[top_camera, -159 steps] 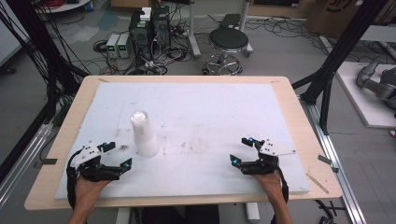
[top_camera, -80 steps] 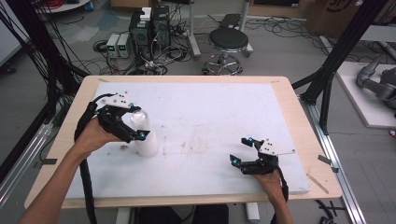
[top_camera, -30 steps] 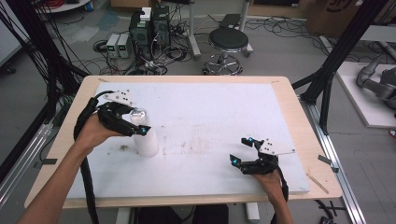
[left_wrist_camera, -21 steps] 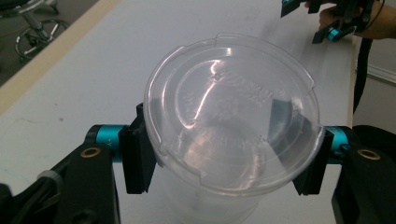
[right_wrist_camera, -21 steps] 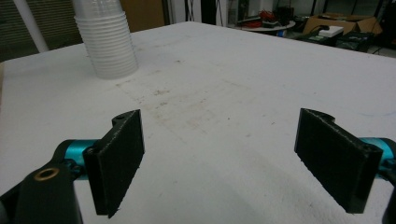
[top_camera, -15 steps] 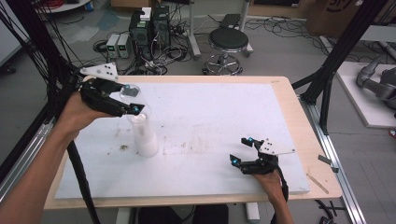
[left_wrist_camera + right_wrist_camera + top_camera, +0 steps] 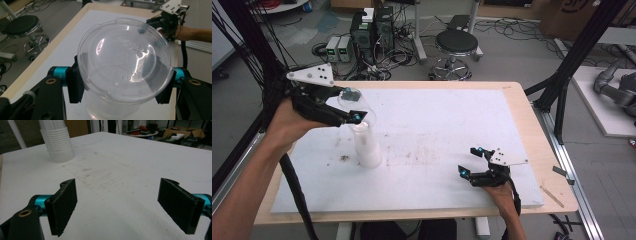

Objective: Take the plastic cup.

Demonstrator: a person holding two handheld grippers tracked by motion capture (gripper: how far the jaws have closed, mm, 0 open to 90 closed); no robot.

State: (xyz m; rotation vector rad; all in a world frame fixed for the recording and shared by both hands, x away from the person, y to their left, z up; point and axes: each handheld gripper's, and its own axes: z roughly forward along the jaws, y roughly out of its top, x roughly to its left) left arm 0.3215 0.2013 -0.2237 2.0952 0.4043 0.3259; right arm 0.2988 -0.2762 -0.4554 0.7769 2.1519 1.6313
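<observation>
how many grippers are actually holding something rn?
1. The left gripper is raised over the table's left side, jaws clamped on a clear plastic cup just above the cup stack. The right gripper sits open near the table's front right, holding nothing.

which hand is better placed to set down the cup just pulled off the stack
Left. Its tool is shut on the clear cup, raised above the cup stack. The right tool rests open on the table, far from both.

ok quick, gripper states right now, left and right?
Left gripper: shut on a clear plastic cup, lifted above the cup stack.
Right gripper: open, holding nothing, low over the white table.
</observation>
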